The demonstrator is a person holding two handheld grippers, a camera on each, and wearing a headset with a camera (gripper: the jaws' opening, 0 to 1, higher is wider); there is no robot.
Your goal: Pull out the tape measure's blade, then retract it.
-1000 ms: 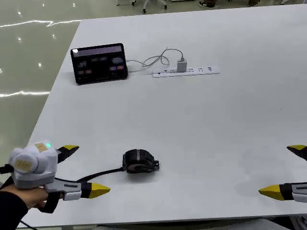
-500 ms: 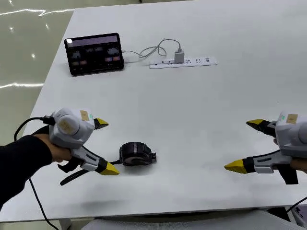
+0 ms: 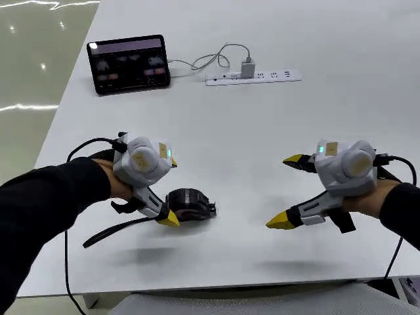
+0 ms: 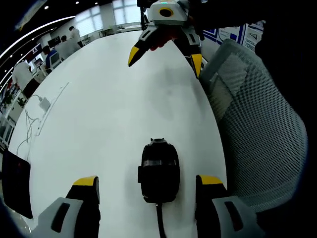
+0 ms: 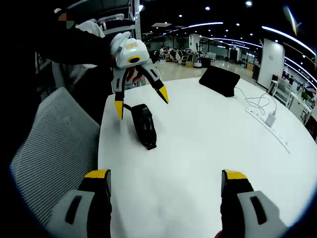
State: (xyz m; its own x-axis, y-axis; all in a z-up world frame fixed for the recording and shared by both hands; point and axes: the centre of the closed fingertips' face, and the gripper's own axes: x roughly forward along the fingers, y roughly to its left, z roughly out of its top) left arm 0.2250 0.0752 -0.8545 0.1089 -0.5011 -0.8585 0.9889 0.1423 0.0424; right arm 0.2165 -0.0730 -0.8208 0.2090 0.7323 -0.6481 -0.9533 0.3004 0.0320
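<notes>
1. Your left claw [image 3: 172, 190] is spread wide, one jaw on each side of the tape measure [image 3: 189, 203], not gripping it.
2. The tape measure lies on the counter [image 3: 262, 131], near its front edge.
3. Your right claw [image 3: 281, 191] is wide too, holding nothing, well apart from the tape measure.

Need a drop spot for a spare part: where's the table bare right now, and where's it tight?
Bare: the table stretch between the tape measure and the right gripper; the wide band from the tablet and power strip down to both grippers; the far right past the strip. Tight: front left, where the open left gripper straddles the tape measure.
</notes>
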